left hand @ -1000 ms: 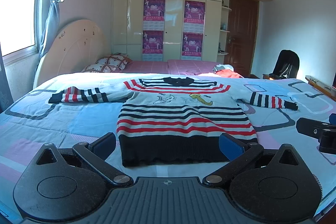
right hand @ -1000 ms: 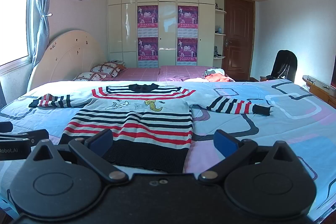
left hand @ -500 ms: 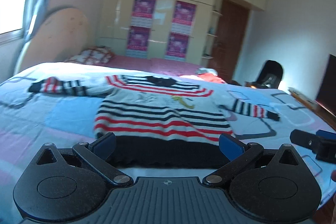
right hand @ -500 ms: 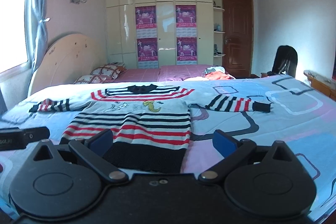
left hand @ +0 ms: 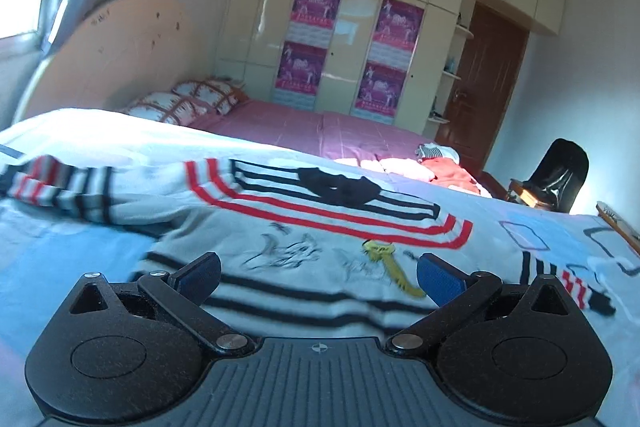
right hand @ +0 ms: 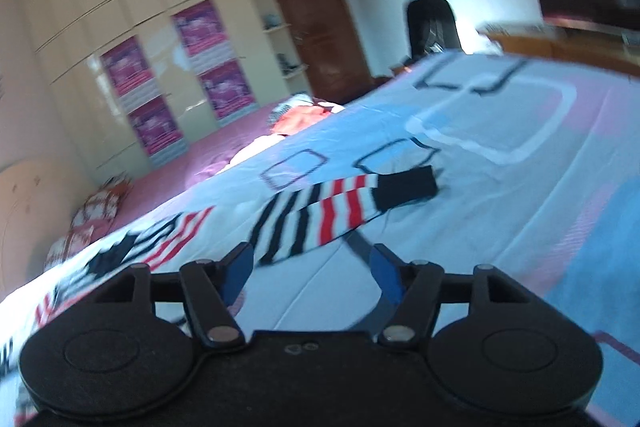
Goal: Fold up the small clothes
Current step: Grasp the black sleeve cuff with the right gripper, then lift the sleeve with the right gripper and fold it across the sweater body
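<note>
Leftmost in the left wrist view, the sweater's left sleeve (left hand: 56, 187) lies stretched out flat on the bedspread (left hand: 60, 267), striped in red, black and grey and blurred at its cuff end. Next to it the striped sweater (left hand: 320, 227) is spread flat, front up, with its black collar (left hand: 338, 185) toward the far side of the bed and a small cartoon print (left hand: 288, 253) and a yellow figure (left hand: 390, 267) on the pale chest panel. The left gripper (left hand: 318, 273) hangs low over that chest panel with its blue-padded fingers (left hand: 440, 277) spread wide and nothing between them; whether the tips touch the knit cannot be told. Further right, the other sleeve's striped cuff (left hand: 576, 287) shows just past the right finger. Behind the bed stand a rounded headboard (left hand: 120, 55), patterned pillows (left hand: 184, 99), a cream wardrobe (left hand: 360, 27) with purple posters (left hand: 316, 3), a brown door (left hand: 484, 87) and a black chair (left hand: 560, 175).

Over in the right wrist view, which is tilted and blurred, the collar (right hand: 112, 255) sits at the left edge. The right gripper (right hand: 312, 267) is also spread apart and empty, its blue fingers (right hand: 386, 269) standing near either side of the inner part of the right sleeve (right hand: 332, 215). That sleeve runs up and to the right, flat on the bedspread (right hand: 520, 207), ending in a black cuff (right hand: 406, 187). An orange garment (right hand: 304, 117) lies at the far edge of the bed.
</note>
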Available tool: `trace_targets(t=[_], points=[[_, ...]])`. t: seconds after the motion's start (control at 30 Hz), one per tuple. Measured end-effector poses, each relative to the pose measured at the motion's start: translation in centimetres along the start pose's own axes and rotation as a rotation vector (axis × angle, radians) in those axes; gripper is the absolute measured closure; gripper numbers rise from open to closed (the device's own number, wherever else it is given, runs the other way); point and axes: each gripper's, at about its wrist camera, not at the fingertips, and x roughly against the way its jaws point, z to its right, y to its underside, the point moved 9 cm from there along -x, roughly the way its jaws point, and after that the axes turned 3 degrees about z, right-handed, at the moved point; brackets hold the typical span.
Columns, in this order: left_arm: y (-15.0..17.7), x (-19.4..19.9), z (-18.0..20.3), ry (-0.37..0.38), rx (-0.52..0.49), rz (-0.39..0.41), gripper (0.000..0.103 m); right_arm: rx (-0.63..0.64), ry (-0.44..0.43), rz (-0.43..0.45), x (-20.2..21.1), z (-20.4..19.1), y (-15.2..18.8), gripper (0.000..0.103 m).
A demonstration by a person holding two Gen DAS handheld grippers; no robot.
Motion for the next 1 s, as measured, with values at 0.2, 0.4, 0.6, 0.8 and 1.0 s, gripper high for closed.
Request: trace_targets(t=[0.2,0.4,0.6,0.8,1.0], points=[[1.7,-11.2,4.0,-0.039,0.002,-0.122,0.0,-0.282,0.095,-0.092,-11.8,7.5,-0.5,0.051],[4.4,-14.7,5.0,-0.052,-0.006,-0.196,0.0,-0.271,0.14,0.015,-14.5,10.3,-4.2,0.058],[5.5,-15.8,5.3,-0.041,-0.006,-0.229,0.0,-0.129,0.19,-0.086,-17.7,10.9,-3.8,0.086],[4.6,-16.1,6.0,-0.035,-0.044,-0.204,0.0,-0.049,0.238,-0.125,-18.1,10.8,-3.6,0.08],[3.9,-16.6,5.4,-0.056,-0.071,-0.187,0.0,0.028,0.232,-0.151,-19.1,10.7,-3.2,0.08]])
